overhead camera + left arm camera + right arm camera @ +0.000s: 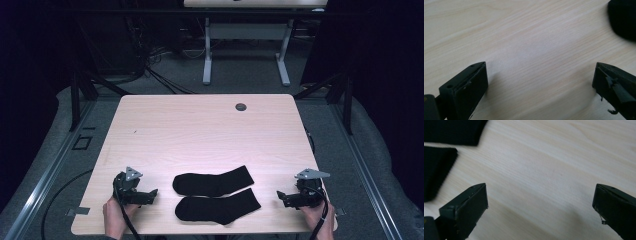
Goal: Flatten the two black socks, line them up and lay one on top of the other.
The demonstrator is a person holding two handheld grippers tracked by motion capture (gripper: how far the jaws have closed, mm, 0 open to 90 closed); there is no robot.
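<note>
Two black socks lie side by side near the table's front edge: the farther sock [212, 182] and the nearer sock [218, 206], toes to the left, cuffs to the right. My left gripper [150, 195] rests on the table left of the toes, open, with nothing between its jaws; a sock toe [622, 18] shows at the top right of the left gripper view. My right gripper [281, 196] sits right of the cuffs, open and empty. In the right gripper view, the cuffs of the farther sock [454, 131] and the nearer sock [436, 170] lie at the upper left.
The light wooden table [200, 130] has a round cable grommet [241, 106] near its far edge. Beyond it stand a white-legged desk [245, 55] and cables on the grey floor. Dark curtains close both sides.
</note>
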